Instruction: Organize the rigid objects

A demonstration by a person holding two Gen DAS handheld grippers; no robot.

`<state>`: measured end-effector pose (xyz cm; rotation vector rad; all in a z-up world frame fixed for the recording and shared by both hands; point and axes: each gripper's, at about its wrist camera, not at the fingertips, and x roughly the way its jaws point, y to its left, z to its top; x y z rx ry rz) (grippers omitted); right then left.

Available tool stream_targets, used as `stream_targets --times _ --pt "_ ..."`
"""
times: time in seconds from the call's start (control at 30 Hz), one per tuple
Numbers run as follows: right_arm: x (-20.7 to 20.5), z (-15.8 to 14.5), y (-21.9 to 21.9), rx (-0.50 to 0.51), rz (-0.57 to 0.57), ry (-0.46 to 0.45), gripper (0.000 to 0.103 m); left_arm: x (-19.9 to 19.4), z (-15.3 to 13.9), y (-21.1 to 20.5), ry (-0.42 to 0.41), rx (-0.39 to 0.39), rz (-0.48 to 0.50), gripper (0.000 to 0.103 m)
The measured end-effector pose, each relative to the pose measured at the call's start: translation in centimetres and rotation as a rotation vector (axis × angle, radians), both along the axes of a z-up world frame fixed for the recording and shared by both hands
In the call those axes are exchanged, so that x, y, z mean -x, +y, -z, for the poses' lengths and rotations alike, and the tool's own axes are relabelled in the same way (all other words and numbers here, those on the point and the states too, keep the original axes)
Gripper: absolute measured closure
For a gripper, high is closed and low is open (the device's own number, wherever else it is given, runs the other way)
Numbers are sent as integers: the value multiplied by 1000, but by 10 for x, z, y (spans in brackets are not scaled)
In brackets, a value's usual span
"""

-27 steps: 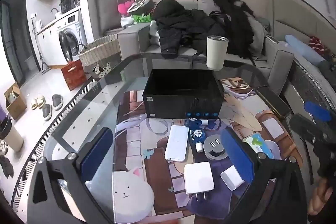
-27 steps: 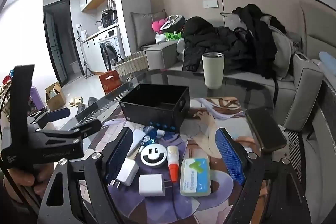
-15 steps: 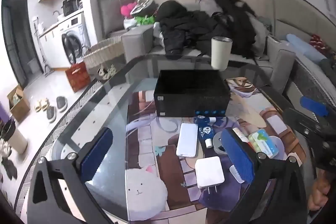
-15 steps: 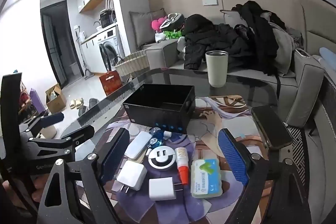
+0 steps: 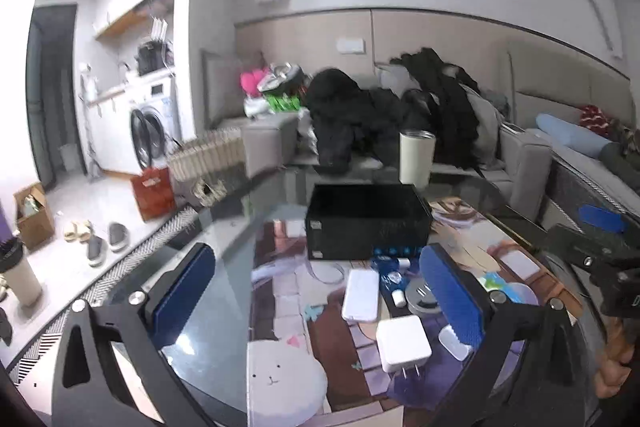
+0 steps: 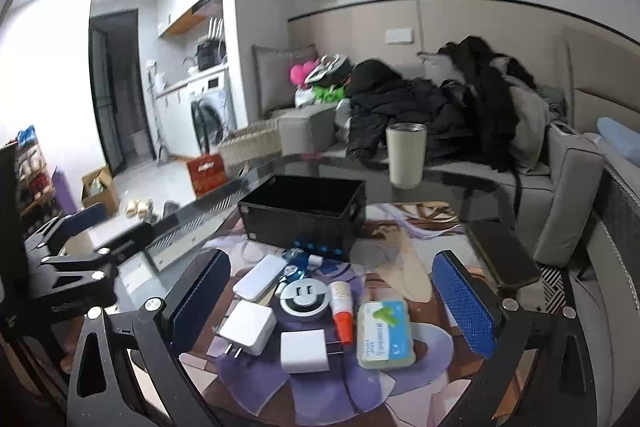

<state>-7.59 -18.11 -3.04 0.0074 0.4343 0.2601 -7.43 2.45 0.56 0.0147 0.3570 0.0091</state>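
A black open box [image 5: 366,225] [image 6: 304,215] stands on the glass table. In front of it lie small items: a white power bank [image 5: 361,295] [image 6: 258,277], a large white charger [image 5: 403,343] [image 6: 248,331], a smaller white charger [image 6: 304,351], a round socket puck [image 6: 303,298], a white tube with a red cap [image 6: 343,311], a green-blue case [image 6: 385,334] and a small blue bottle [image 5: 387,269]. My left gripper [image 5: 320,303] hovers open above the table, nothing between its fingers. My right gripper [image 6: 332,303] hovers open over the items, holding nothing.
A tall cream tumbler [image 6: 405,155] stands behind the box. A dark phone [image 6: 502,257] lies at the table's right side. A printed mat [image 5: 280,307] covers part of the glass. A sofa [image 6: 520,155] piled with dark clothes is beyond; the floor drops off to the left.
Both views have tilted upward and drawn back a little, so the box and items sit lower in frame. Nothing on the table has moved and both grippers stay open.
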Motion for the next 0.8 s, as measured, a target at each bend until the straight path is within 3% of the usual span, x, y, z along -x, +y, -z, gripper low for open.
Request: stream_targets --times 0.1,0.2,0.27,0.5,0.8 --pt "7 5 -6 -32 32 -31 0 -7 3 -7 25 -8 4 0" --pt "4 10 -2 19 47 -20 0 -16 8 -10 87 3 -20 0" --pt "4 13 1 35 44 -4 0 -17 9 -14 129 24 63 0" --pt "7 5 -5 22 47 -52 0 -18 10 -12 127 55 99 0" --pt "6 5 -1 37 42 -40 0 -18 13 -12 128 50 78 0"
